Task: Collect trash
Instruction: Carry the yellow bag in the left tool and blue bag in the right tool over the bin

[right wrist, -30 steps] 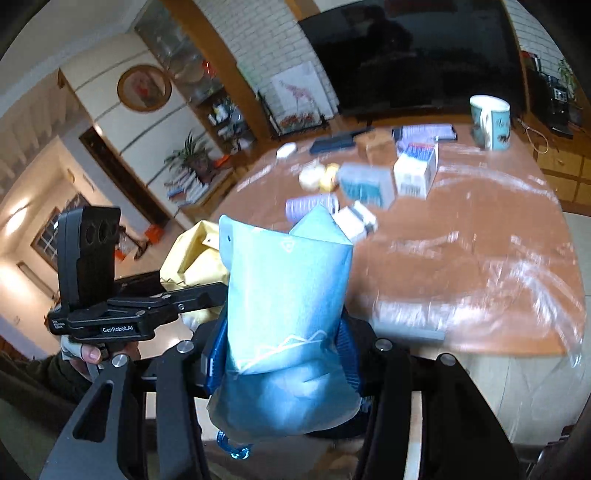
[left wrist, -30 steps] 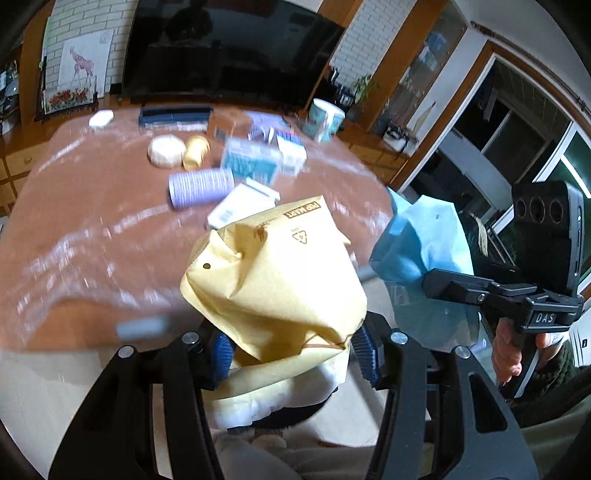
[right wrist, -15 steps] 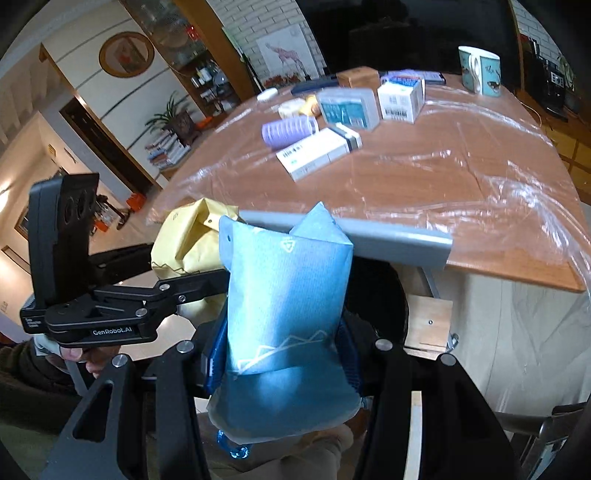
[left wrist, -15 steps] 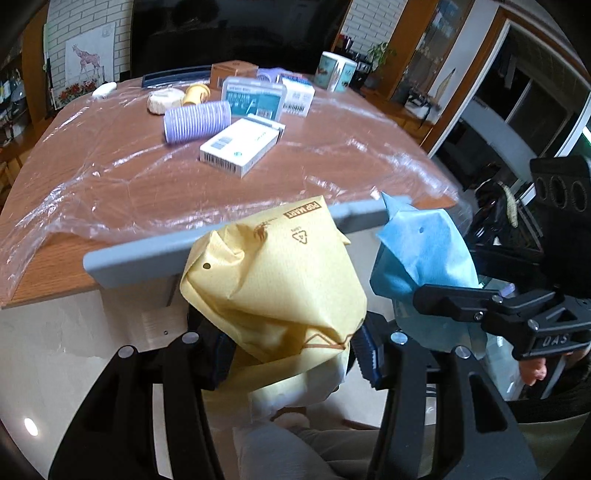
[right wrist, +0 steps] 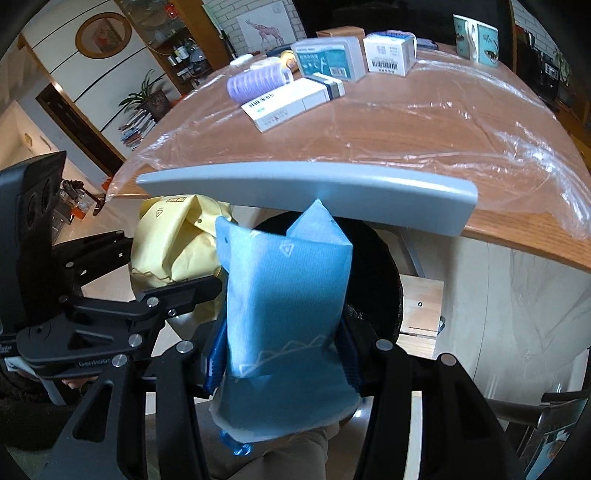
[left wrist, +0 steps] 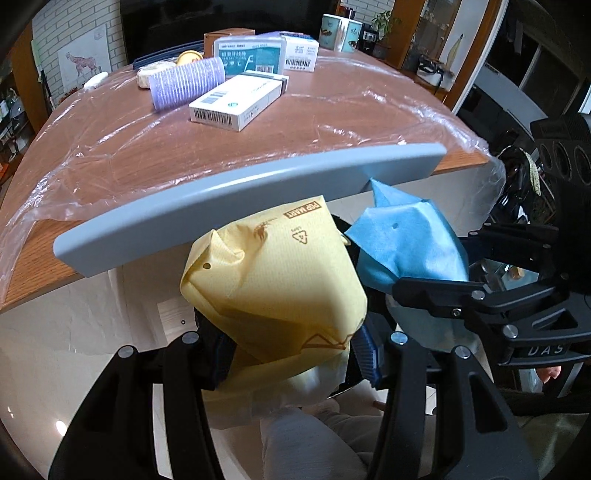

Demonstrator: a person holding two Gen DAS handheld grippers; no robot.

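Brown wooden tabletop (left wrist: 332, 110) under crinkled clear plastic sheeting (right wrist: 498, 122), edged by a grey bar (left wrist: 240, 199). Behind, white brick wall (left wrist: 74, 33) with giraffe picture (right wrist: 264, 27) and dark television screen (left wrist: 221, 18). Leftward, wooden shelving (right wrist: 177, 37), potted plant (right wrist: 147, 98), round framed picture (right wrist: 103, 35). Pale glossy floor (left wrist: 55, 369) below.

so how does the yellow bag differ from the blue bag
The yellow bag sits in the left tool, puffed and crumpled; the blue bag sits in the right tool, flatter, standing upright with pointed corners. Both are paper, clamped near the bottom, held below the table edge.
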